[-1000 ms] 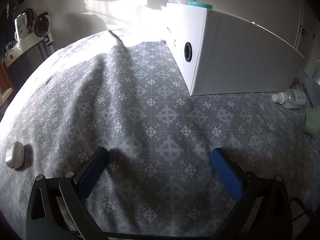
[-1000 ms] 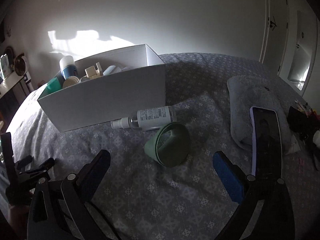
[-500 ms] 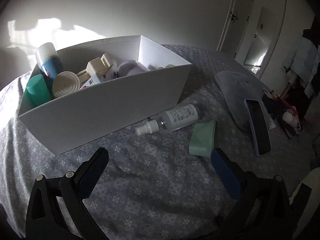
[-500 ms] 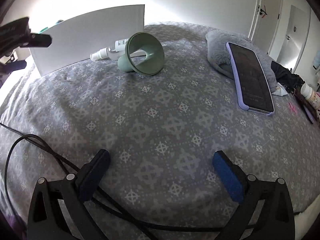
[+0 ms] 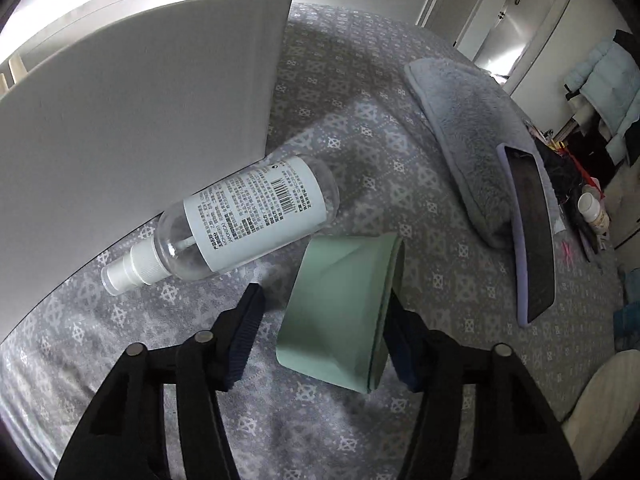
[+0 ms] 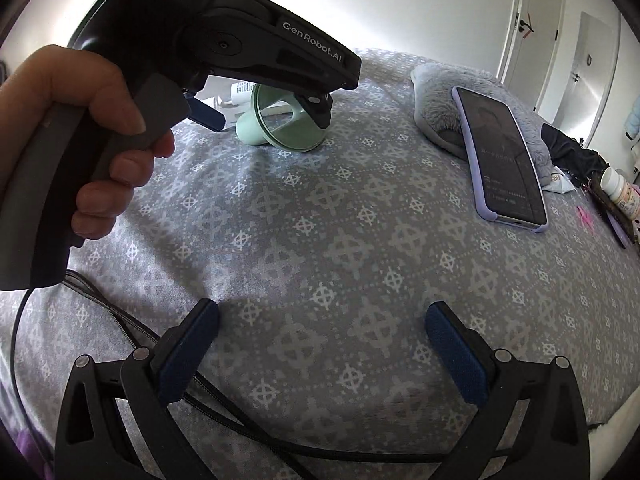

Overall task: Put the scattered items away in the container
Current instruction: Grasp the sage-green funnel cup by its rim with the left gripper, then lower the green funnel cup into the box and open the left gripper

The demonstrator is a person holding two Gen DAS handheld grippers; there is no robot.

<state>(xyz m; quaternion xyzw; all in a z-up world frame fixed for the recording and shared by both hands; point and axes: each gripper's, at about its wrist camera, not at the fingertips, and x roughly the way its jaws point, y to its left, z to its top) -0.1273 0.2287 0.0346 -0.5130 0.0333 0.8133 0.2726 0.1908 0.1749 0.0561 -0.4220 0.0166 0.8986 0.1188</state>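
A pale green funnel-shaped cup [image 5: 340, 308] lies on its side on the grey patterned bedspread. My left gripper [image 5: 324, 320] straddles it, its jaws narrowed around the cup; the right pad touches the rim, the left pad stands a little off. The cup also shows in the right wrist view [image 6: 280, 128] under the left gripper. A clear spray bottle [image 5: 240, 224] with a white label lies just beyond, against the white container box [image 5: 132, 100]. My right gripper [image 6: 320, 344] is open and empty, low over the bedspread.
A grey fluffy towel [image 5: 472, 140] lies to the right with a phone in a lilac case [image 6: 500, 156] on it. A pill bottle [image 6: 620, 192] and dark clutter sit at the far right edge. A black cable [image 6: 120, 320] runs near the right gripper.
My left gripper has moved down and forward to the green cup and its jaws have narrowed around it. The right gripper has stayed low and open, shifting slightly.
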